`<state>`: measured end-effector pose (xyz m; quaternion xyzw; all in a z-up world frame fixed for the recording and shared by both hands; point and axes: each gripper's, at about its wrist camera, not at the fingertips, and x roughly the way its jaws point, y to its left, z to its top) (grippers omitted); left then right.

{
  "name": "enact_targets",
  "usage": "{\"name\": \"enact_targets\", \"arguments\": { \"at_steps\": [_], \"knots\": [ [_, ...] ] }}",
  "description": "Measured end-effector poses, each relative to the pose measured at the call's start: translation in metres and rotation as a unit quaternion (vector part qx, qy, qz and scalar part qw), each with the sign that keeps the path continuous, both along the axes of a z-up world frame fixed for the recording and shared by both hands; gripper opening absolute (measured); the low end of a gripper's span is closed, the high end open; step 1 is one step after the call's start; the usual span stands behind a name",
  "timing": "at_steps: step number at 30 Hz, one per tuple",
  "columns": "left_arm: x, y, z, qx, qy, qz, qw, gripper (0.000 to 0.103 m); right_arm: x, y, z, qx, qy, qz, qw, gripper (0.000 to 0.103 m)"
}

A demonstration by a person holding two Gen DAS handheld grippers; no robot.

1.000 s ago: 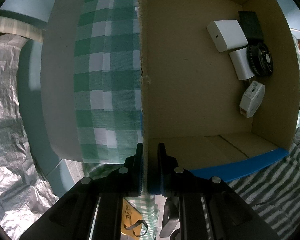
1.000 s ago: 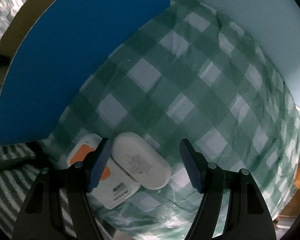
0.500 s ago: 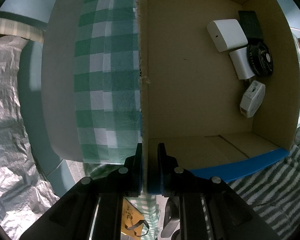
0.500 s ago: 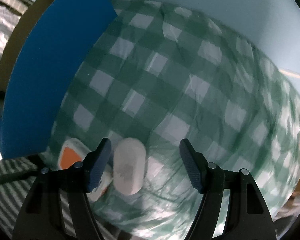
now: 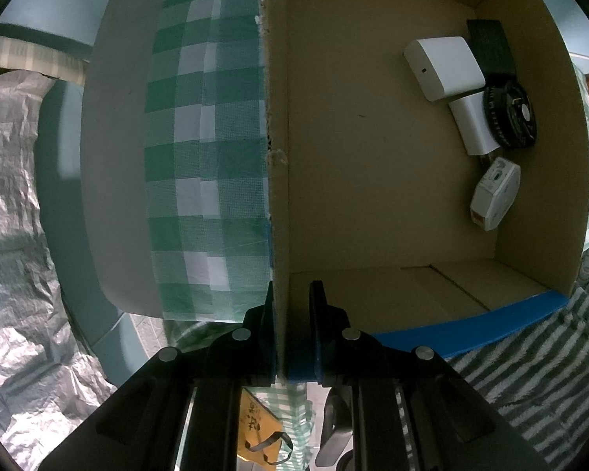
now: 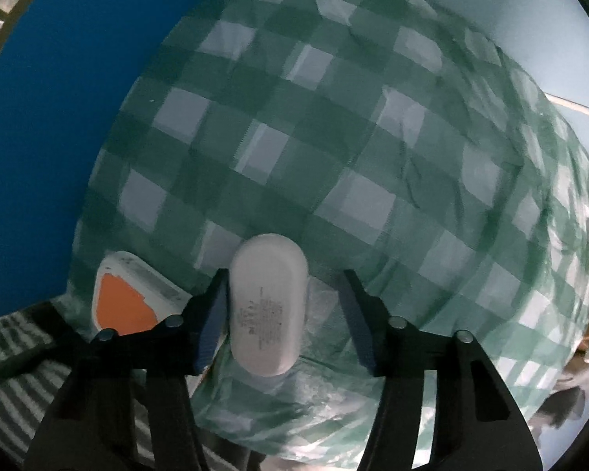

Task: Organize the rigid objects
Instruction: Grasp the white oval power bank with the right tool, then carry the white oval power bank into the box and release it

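My left gripper is shut on the near wall of a cardboard box with blue outer sides. Inside the box at the right lie a white flat device, a black block, a white adapter, a black round fan-like disc and a small white device. My right gripper is open, its jaws on either side of a white oval case on the green checked cloth. The left pad is close to the case. A white and orange device lies just left.
The box's blue wall stands at the left of the right wrist view. Crinkled silver foil covers the far left. A grey striped towel lies by the box. Checked cloth runs beside the box.
My right gripper has turned and moved in, so the white oval case now lies lengthwise between its jaws. The left gripper and box have not moved.
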<state>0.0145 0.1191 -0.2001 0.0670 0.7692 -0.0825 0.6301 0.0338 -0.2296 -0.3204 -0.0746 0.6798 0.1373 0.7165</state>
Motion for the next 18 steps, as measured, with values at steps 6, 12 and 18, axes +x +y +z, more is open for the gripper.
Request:
{"name": "enact_targets", "arguments": {
  "at_steps": [6, 12, 18],
  "knots": [
    [0.000, -0.002, 0.000, 0.000, 0.000, 0.000, 1.0000, 0.013, -0.015, -0.008, -0.003, -0.013, 0.003, -0.013, 1.000, 0.037],
    [0.000, -0.003, 0.001, -0.002, -0.002, -0.002, 1.0000, 0.013, -0.019, -0.017, 0.005, 0.021, -0.002, -0.026, 0.999, 0.036],
    [0.000, -0.001, -0.001, -0.009, 0.000, 0.006, 0.9999, 0.013, -0.016, -0.023, 0.041, 0.044, -0.025, -0.023, 0.998, 0.036]
  ]
}}
